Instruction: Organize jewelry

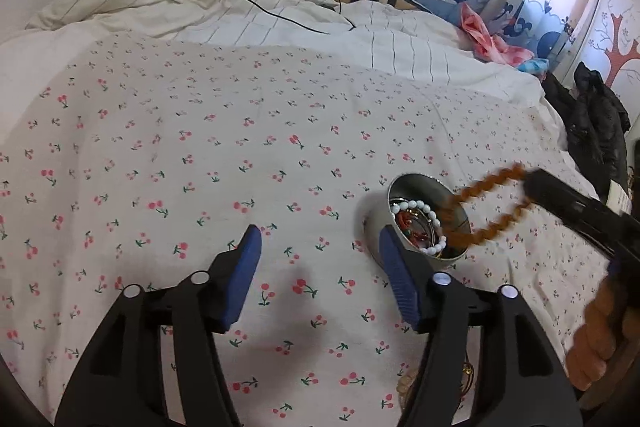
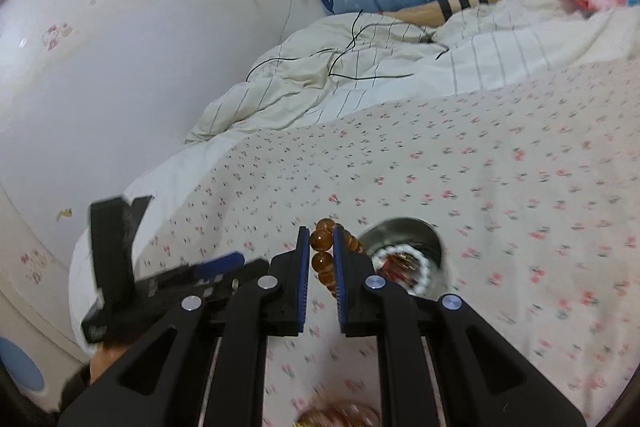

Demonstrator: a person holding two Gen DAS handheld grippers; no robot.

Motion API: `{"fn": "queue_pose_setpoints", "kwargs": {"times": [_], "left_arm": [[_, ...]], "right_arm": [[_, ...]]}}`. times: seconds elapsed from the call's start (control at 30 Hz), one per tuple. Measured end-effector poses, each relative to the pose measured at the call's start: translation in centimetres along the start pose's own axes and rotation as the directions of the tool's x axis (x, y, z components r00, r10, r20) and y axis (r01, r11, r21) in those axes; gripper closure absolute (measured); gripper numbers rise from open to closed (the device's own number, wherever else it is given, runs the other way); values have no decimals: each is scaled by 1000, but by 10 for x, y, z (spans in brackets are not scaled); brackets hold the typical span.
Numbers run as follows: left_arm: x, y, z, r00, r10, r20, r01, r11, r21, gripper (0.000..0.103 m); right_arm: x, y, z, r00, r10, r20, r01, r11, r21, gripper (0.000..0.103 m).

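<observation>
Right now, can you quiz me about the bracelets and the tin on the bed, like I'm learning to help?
1. True or false: the left tongs hold the white bead bracelet.
2. What do the right tongs grip? A) amber-brown bead bracelet B) red scarf C) black cable
3. Fill in: the white bead bracelet lies inside the round silver metal ____.

Key:
1. False; the left tongs are open and empty above the cherry-print bedsheet.
2. A
3. tin
</observation>
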State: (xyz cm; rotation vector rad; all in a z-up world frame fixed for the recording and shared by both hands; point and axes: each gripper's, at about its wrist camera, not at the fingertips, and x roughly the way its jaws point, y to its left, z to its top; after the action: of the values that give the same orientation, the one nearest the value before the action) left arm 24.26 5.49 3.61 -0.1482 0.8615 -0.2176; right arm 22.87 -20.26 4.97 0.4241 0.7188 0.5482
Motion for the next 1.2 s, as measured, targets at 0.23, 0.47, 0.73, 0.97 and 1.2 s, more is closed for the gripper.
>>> {"fn": "queue_pose_setpoints", "kwargs": {"times": [0.23,0.47,0.73,0.97,1.2], "left_arm": [[-6,1,3,1000,10,-1,-10,1000,9,32],[7,-5,-3,995,25,-93,-19,998,64,30],[16,-10,-8,991,60,-120,-49,994,94,24],[22,-21,-14,987,85,-136,-65,987,147,21],[23,-28,-17,986,100,-134,-75,980,182,20]], "right_arm": [[54,-29,-6,966,-219,-139,221,975,-7,85],[-6,-11,-29,962,-263,-77,252,959,-129,59],[-23,-19,-122,940,-240,-243,176,950,-257,59],[-12,-10,-126,927,-242,-285,150,939,-310,59],[-7,-3,-140,899,-237,-369,107,934,-340,76]]}}
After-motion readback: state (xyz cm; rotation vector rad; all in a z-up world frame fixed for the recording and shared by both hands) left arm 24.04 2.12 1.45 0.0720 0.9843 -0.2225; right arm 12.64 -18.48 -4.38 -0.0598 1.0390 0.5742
